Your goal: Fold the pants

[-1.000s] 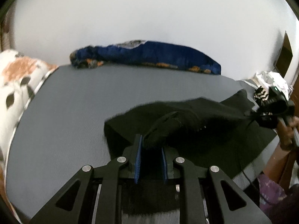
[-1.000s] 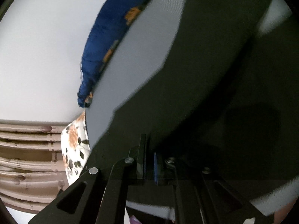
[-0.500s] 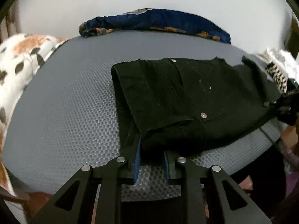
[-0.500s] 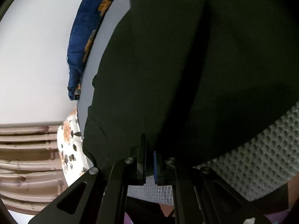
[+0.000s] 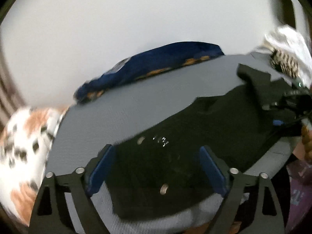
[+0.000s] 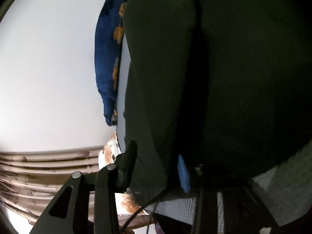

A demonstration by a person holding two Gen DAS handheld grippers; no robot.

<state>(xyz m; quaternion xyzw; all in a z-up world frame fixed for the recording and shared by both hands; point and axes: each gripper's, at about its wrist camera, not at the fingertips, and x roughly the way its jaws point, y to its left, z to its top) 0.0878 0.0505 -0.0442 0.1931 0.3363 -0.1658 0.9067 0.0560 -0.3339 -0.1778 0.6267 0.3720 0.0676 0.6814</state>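
Both grippers spread apart: left gripper (image 5: 156, 167) hovers over black pants (image 5: 195, 136) lying on grey mattress (image 5: 136, 101); right gripper (image 6: 156, 167) straddles pants edge, not clamped

Left gripper (image 5: 156, 167): jaws spread wide, blue pads (image 5: 211, 172) well apart, nothing clamped. Right gripper (image 6: 156, 167): jaws parted, one blue pad showing. Right hand (image 5: 305, 142) at frame edge.

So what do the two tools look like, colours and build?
The left tool is matte black with slotted linkage arms, silver rivets, and flat blue pads lining its fingers. The right tool has the same black frame, silver rivets and a blue pad, plus a thin black cable trailing beneath.
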